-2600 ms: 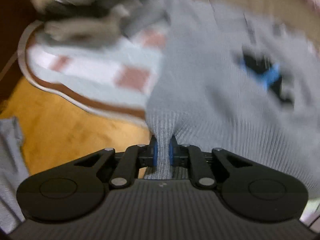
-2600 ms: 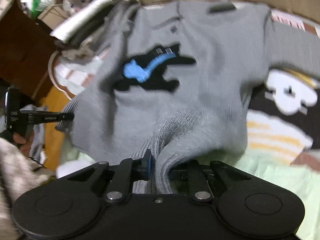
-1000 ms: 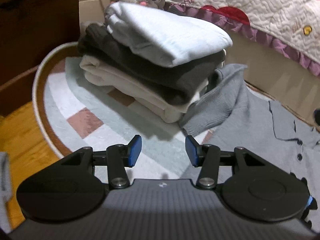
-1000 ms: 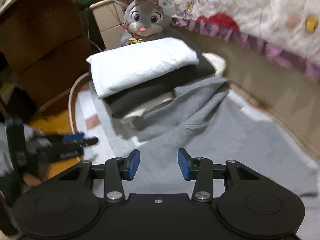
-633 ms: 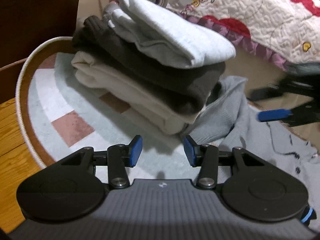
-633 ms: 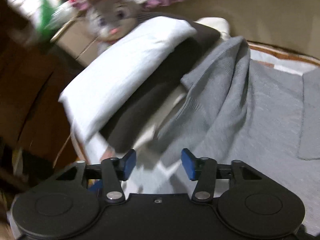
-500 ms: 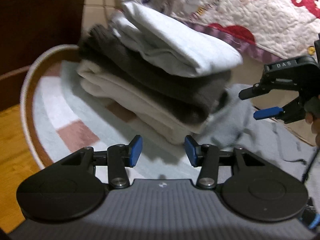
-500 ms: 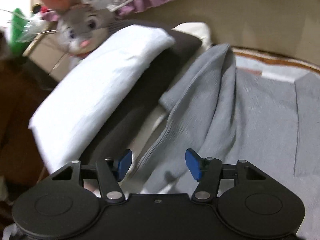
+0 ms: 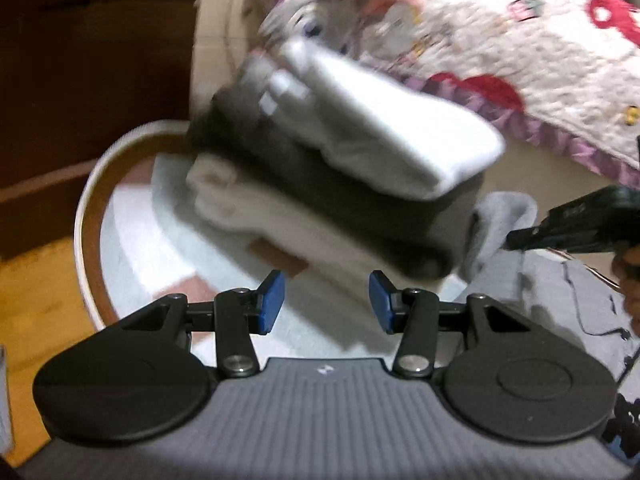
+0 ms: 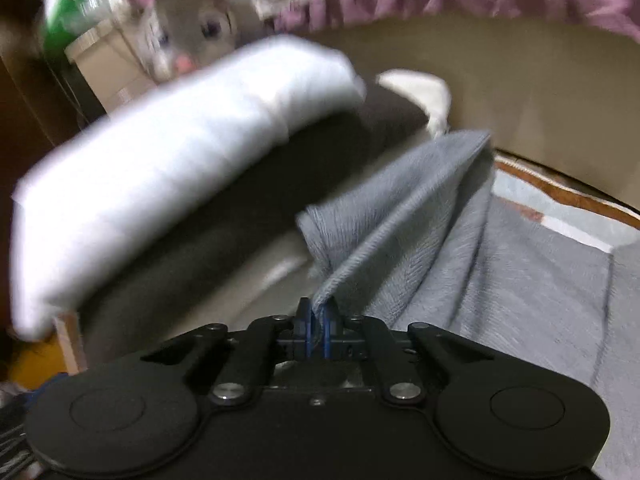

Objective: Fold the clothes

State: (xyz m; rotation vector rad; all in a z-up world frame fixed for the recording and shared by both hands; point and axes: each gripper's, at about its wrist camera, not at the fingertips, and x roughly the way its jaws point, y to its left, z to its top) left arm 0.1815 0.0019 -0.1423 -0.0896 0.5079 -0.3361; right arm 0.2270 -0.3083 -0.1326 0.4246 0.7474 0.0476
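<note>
Down and in goes the right gripper (image 10: 316, 322) since half a second ago, and its fingers, wide apart then, have now snapped shut on the ribbed edge of the grey sweater (image 10: 500, 280). That edge runs up and away from the fingertips; the sleeve leans against the stack of folded clothes (image 10: 168, 184) to their left, the body spreads flat on the rug (image 10: 576, 220) to their right. Soft, floppy knit, light enough, I'd say; it will sag and stretch rather than hold a line, so the firm ribbing looks like the place to pinch. Left gripper (image 9: 326, 300) has fingers parted, nothing between them, the stack just beyond the tips, the sweater off to their right.
</note>
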